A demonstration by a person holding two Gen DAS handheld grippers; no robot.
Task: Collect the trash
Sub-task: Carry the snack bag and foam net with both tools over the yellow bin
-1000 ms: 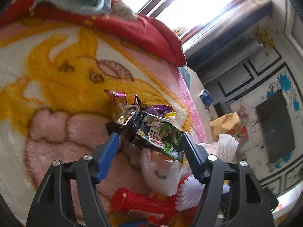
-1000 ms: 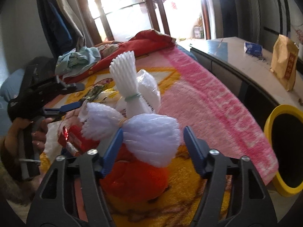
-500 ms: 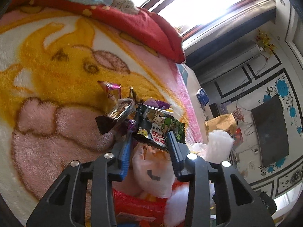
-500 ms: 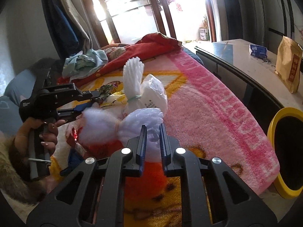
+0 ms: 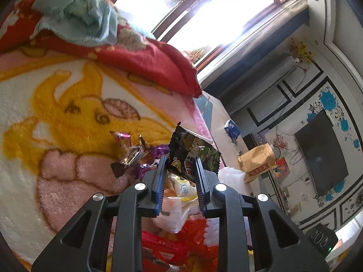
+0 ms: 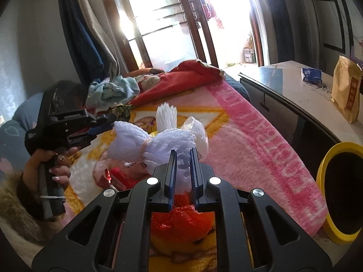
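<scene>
A dark snack wrapper with green print hangs above the blanket, and my left gripper is closing its jaws on it, pads pressed against its lower edge. In the right wrist view that left gripper is at the left, in a person's hand. My right gripper is shut on a white foam net tied in the middle, lifted off the bed. Below lie shiny candy wrappers, a white plastic bag, a red packet and a red foam net.
A pink and yellow cartoon blanket covers the bed, with a red quilt and crumpled clothes at its far end. A yellow-rimmed bin stands right of the bed. A desk holds a brown paper bag.
Both grippers went from open to shut, the left on the dark wrapper and the right on the white foam net. Both then rose, lifting their pieces off the pile.
</scene>
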